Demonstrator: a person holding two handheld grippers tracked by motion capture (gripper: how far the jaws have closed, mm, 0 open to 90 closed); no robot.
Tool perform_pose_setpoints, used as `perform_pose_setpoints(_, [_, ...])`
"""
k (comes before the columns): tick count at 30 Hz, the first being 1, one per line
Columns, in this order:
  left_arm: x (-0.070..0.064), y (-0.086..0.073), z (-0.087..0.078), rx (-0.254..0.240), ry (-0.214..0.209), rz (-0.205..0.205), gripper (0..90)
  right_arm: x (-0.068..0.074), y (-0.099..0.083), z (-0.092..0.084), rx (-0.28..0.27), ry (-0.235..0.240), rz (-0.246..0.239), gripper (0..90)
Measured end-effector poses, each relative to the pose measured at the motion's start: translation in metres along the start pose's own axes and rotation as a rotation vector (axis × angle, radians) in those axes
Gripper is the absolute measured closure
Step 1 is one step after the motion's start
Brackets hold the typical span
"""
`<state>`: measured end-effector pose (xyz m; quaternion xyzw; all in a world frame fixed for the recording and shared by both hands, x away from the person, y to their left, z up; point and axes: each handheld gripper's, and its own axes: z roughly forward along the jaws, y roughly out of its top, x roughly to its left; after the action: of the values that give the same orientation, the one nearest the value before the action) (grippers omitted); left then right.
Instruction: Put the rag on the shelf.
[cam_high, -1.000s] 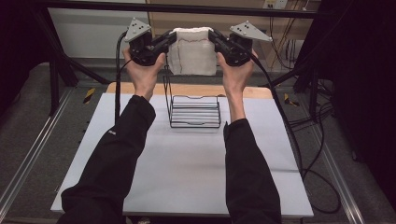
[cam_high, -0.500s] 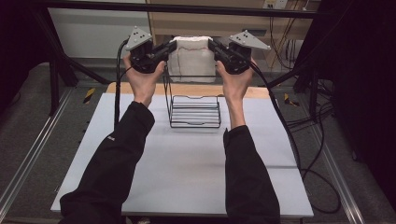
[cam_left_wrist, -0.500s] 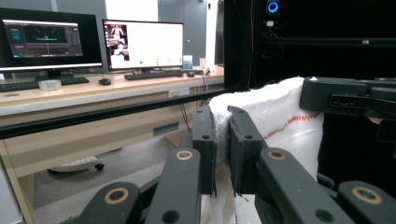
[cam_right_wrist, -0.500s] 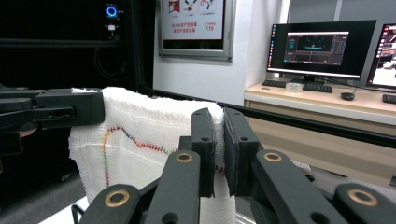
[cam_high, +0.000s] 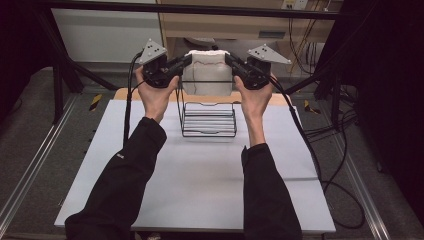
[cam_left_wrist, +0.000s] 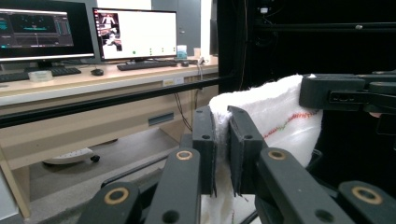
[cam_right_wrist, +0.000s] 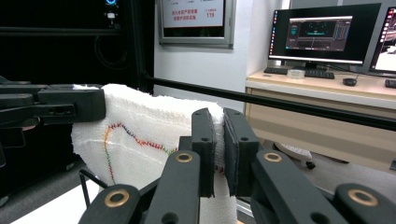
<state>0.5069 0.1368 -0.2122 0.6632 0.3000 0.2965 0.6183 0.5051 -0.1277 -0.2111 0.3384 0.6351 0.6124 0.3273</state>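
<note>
A white towel (cam_high: 206, 71) with a thin coloured stitched line hangs stretched between my two grippers, above a black wire rack (cam_high: 208, 118) on the white table. My left gripper (cam_high: 187, 60) pinches the towel's upper left corner, and my right gripper (cam_high: 228, 56) pinches the upper right corner. In the left gripper view the jaws are shut on the towel's edge (cam_left_wrist: 261, 112), with the other gripper (cam_left_wrist: 348, 93) at the far corner. The right gripper view shows its jaws closed on the towel (cam_right_wrist: 144, 126) and the left gripper (cam_right_wrist: 51, 105) beyond. The towel's lower edge hangs just inside the rack's top.
The wire rack stands at the far middle of the white table (cam_high: 200, 185). A black frame bar (cam_high: 200, 9) crosses overhead behind the towel. Cables (cam_high: 320, 165) trail off the table's right side. Desks with monitors (cam_left_wrist: 135, 32) stand beyond.
Both hands have come down a little with the towel held taut between them, bringing its lower edge closer to the wire rack. The grips have not changed.
</note>
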Motion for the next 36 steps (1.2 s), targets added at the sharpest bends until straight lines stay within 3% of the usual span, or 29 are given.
perform_pose_setpoints(10, [-0.001,-0.007,-0.001,0.013,-0.009,0.005,82.1,-0.001,-0.009,-0.001,0.009,0.005,0.014,83.8])
perform_pose_setpoints(36, [-0.008,-0.019,-0.017,0.055,-0.063,0.026,81.5,0.007,-0.014,-0.019,0.054,0.048,-0.026,83.5])
